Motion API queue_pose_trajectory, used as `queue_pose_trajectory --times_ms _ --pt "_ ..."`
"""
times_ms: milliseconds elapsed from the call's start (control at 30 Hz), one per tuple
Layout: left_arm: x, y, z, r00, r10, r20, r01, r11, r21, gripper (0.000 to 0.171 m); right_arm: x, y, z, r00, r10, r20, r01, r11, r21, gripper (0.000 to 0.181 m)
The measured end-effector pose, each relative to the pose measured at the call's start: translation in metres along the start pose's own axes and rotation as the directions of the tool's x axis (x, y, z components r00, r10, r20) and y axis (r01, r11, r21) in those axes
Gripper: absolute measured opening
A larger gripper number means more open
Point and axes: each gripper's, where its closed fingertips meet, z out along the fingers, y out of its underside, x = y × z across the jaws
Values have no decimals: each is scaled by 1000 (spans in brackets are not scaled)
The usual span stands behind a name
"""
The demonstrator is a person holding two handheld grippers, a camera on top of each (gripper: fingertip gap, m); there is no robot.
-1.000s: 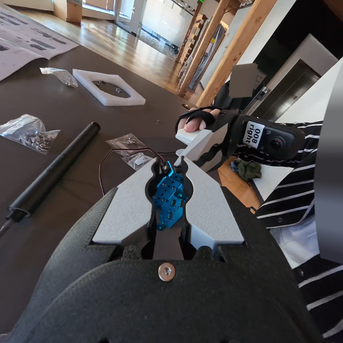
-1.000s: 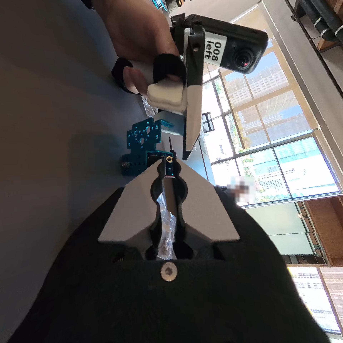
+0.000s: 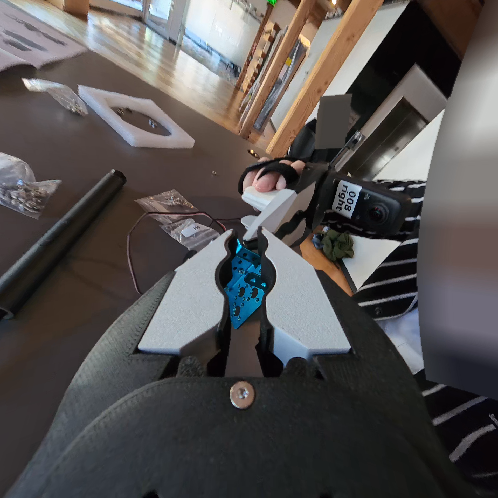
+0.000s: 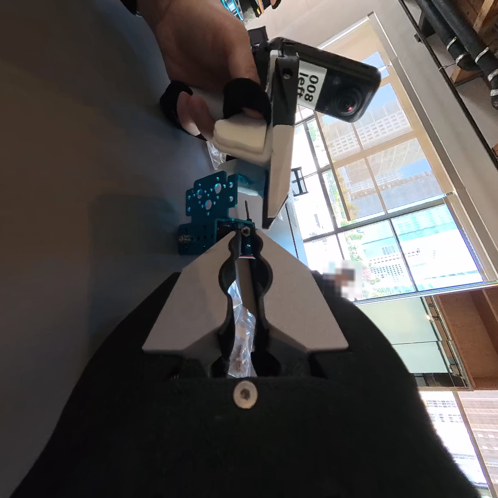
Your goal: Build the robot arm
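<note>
My left tongs (image 3: pixel 245 237) grip the blue bracket (image 3: pixel 244 285) above the dark counter (image 3: pixel 80 269), my right tongs (image 4: pixel 244 237) seemingly pinch its wired end, so opposing tugs could twist it loose

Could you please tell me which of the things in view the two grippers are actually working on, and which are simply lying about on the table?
In hand:
- blue perforated metal bracket, between the left gripper fingers
- its black part with the red-and-black wire, at the right gripper tips

Lying about:
- black tube
- white foam frame
- clear bags of screws
- printed paper sheet
</note>
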Motion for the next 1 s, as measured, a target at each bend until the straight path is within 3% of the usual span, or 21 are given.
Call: queue_pose_trajectory --times_ms 167,333,733,867,1000 --pt "-2 -9 -7 999 22 24 -24 998 53 18 6 -1 -2 999 32 -22 -31 999 13 5" --pt "-5 -5 -3 998 -64 6 64 997 38 14 8 0 -3 998 54 -19 -54 998 15 5" --pt "-2 -1 5 999 -31 12 31 999 12 15 2 2 2 999 49 10 -49 999 -3 5" --pt "-3 -1 5 997 52 61 -52 999 0 20 1 2 2 998 54 12 -54 999 -2 5" --pt "-2 -2 3 962 239 129 -235 971 -42 22 1 2 3 999 53 12 -53 999 -2 5"
